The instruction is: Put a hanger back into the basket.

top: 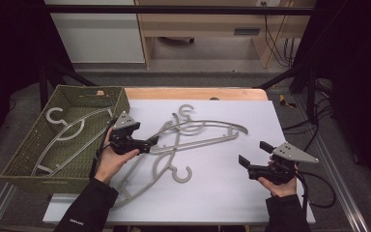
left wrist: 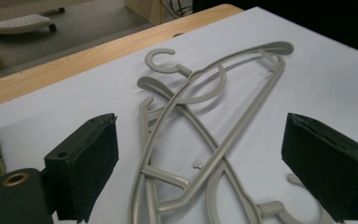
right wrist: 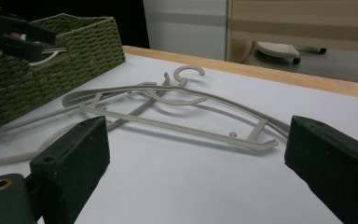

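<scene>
Left gripper (top: 150, 143) jaws wide apart, nothing between pads; hovering over tangled hangers (top: 193, 137) on white mat (top: 270, 121). Right gripper (top: 253, 153) also agape, empty, low over bare mat, well apart from pile. For clean pick: straddle one bar only, clear of crossings, then close. Hangers just ahead of and below left pads. One hanger in basket (top: 38, 145) already.

The tangled hangers (top: 193, 137) occupy the tabletop (top: 232, 193) centre, running from the far middle to the near left. The green basket (top: 29, 154) walls off the left edge and holds one hanger (top: 65, 130). The right and near-right tabletop offers open passage around the right gripper (top: 253, 154).
</scene>
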`<state>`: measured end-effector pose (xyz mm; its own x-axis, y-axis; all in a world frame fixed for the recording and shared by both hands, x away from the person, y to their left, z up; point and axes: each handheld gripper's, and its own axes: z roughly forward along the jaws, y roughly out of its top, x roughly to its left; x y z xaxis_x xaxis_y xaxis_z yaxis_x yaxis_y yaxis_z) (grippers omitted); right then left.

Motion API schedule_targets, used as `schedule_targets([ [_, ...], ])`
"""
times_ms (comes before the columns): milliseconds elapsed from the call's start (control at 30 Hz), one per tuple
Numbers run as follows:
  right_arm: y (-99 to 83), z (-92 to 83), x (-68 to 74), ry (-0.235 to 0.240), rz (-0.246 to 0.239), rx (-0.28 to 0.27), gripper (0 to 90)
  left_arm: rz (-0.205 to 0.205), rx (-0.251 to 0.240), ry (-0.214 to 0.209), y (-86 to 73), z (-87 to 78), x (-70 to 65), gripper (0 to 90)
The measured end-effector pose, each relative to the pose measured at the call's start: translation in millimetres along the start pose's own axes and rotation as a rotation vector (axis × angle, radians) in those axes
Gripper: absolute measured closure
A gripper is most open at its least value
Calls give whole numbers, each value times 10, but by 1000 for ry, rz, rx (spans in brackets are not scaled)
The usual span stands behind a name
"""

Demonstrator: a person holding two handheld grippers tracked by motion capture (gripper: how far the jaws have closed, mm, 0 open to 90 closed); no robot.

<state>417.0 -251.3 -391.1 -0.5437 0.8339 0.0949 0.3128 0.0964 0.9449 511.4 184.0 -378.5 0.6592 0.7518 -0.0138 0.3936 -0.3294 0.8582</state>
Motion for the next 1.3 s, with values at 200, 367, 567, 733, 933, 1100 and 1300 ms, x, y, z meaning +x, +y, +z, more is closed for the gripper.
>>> schedule_targets([
  [200, 3, -2, 0, 5, 2, 1, 67, -15, 42, 5, -21, 195, 32, 120],
  [367, 1, 6, 4, 6, 1, 4, 67, -32, 86, 26, -56, 376, 110, 155],
  [567, 9, 0, 12, 11, 2, -3, 67, -50, 116, 48, -119, 540, 194, 196],
  [733, 4, 24, 22, 14, 1, 5, 67, -57, 153, 68, -197, 706, 251, 244],
  [933, 1, 27, 22, 15, -2, 7, 67, -56, 195, 79, -263, 828, 297, 323],
  [1100, -3, 37, 25, 18, -3, 10, 67, -54, 226, 118, -313, 894, 365, 395],
  [1300, -6, 41, 25, 18, -2, 15, 67, -51, 264, 130, -346, 929, 388, 482],
])
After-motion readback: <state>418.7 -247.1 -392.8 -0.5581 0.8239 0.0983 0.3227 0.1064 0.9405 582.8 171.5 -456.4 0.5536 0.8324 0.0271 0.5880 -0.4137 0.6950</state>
